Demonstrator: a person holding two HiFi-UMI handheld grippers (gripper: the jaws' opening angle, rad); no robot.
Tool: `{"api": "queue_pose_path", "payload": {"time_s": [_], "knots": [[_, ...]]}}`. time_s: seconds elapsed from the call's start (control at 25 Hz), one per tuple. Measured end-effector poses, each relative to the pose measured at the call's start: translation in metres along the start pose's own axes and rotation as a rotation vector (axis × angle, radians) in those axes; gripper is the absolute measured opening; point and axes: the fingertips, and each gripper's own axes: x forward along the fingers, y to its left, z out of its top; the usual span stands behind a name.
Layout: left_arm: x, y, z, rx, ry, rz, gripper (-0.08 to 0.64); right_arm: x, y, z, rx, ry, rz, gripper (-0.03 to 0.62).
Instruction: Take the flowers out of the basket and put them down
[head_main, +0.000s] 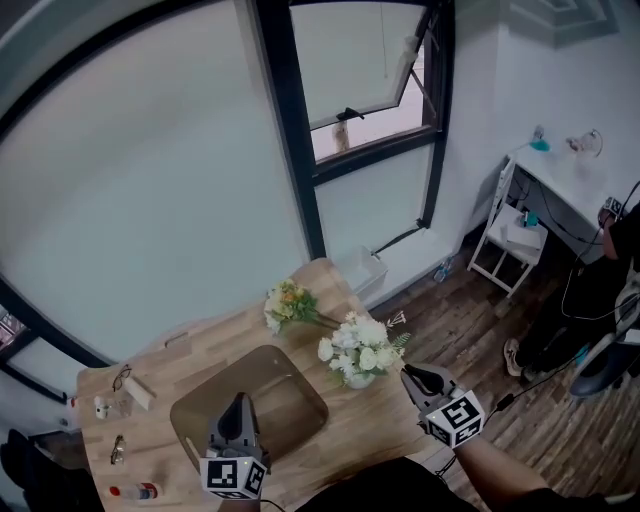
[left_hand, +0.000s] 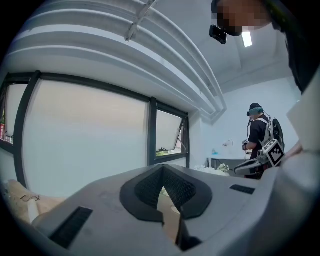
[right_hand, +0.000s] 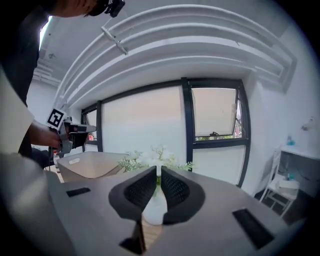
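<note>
Risk of tipping white flowers (head_main: 360, 348): top-heavy in narrow vase (head_main: 358, 380), just ahead of right gripper (head_main: 407, 372), fingers (right_hand: 135, 191) nearly closed together on nothing; one forward nudge enough. Standing on worktop (head_main: 372, 430) outside basket (head_main: 186, 420), long axis vertical, blooms up. Left gripper (head_main: 240, 400) above basket, fingers together, empty.

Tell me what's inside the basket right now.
Nothing shows inside the basket: its brown floor looks bare. The left gripper blocks the view of its near side, so that part stays unseen. The white flowers and the yellow bunch sit outside it on the table.
</note>
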Motion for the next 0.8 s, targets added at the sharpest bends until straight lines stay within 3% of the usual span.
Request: {"api": "queue_pose_path", "payload": {"time_s": [0.16, 0.8], "knots": [[-0.001, -0.005, -0.009, -0.005, 0.017, -0.011, 0.002, -0.004, -0.002, -0.001, 0.051, 0.002, 0.003, 0.021], [-0.003, 0.003, -0.007, -0.01, 0.004, 0.022, 0.002, 0.016, -0.014, 0.001, 0.033, 0.001, -0.027, 0.021]]}}
